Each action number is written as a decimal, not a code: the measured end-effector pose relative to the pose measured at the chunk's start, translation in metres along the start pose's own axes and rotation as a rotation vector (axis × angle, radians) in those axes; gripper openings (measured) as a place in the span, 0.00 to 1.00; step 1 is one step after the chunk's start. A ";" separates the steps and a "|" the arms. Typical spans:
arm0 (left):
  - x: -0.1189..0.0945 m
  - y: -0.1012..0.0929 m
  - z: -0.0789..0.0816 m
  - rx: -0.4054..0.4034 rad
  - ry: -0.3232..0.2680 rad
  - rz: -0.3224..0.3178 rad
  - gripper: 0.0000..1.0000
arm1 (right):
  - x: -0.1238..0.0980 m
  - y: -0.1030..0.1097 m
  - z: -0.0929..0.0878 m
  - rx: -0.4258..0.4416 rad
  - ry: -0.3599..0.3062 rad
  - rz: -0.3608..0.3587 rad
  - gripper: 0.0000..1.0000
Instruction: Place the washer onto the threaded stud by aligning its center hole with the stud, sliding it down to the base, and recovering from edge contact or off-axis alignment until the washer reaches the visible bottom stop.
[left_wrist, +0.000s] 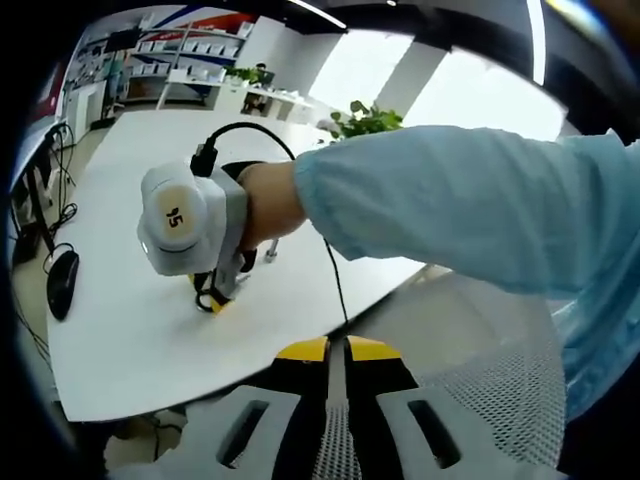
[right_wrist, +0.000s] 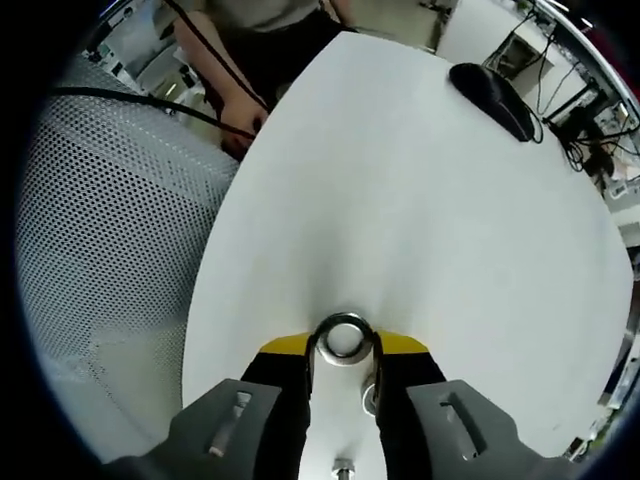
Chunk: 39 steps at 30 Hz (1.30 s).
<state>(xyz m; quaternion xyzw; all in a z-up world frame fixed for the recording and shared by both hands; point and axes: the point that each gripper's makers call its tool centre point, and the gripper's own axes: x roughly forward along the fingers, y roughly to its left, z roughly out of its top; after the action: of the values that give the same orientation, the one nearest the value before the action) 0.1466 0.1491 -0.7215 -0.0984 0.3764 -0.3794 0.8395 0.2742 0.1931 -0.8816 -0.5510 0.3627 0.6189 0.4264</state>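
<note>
A steel ring washer (right_wrist: 343, 319) is pinched between the yellow-tipped jaws of my right gripper (right_wrist: 343, 346), just above the white table (right_wrist: 420, 220). In the left gripper view the right gripper (left_wrist: 213, 300) points down with its tips at the tabletop, held by a hand with a light blue sleeve (left_wrist: 450, 200). A small upright metal pin (left_wrist: 270, 254), apparently the threaded stud, stands on the table just right of it. My left gripper (left_wrist: 336, 350) hovers off the table's near edge, its jaws closed together with nothing between them.
A black mouse (left_wrist: 62, 283) (right_wrist: 495, 100) lies near the table's far side. A black cable (left_wrist: 335, 280) trails from the right gripper over the table edge. A white mesh chair (right_wrist: 100, 230) (left_wrist: 490, 390) stands beside the table. A person (right_wrist: 250, 40) stands past the table end.
</note>
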 end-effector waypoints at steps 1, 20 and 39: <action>0.000 0.000 0.000 0.000 0.001 0.001 0.03 | 0.000 0.000 0.000 0.002 -0.001 -0.003 0.24; 0.000 -0.003 -0.002 0.010 0.010 -0.017 0.03 | -0.015 -0.001 0.004 0.011 -0.040 -0.029 0.23; 0.000 -0.005 -0.002 0.018 0.011 -0.030 0.03 | 0.001 0.002 0.004 0.077 -0.030 0.005 0.25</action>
<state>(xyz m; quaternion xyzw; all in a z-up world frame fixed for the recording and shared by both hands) 0.1423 0.1461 -0.7210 -0.0942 0.3761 -0.3960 0.8324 0.2705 0.1959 -0.8818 -0.5238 0.3813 0.6137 0.4511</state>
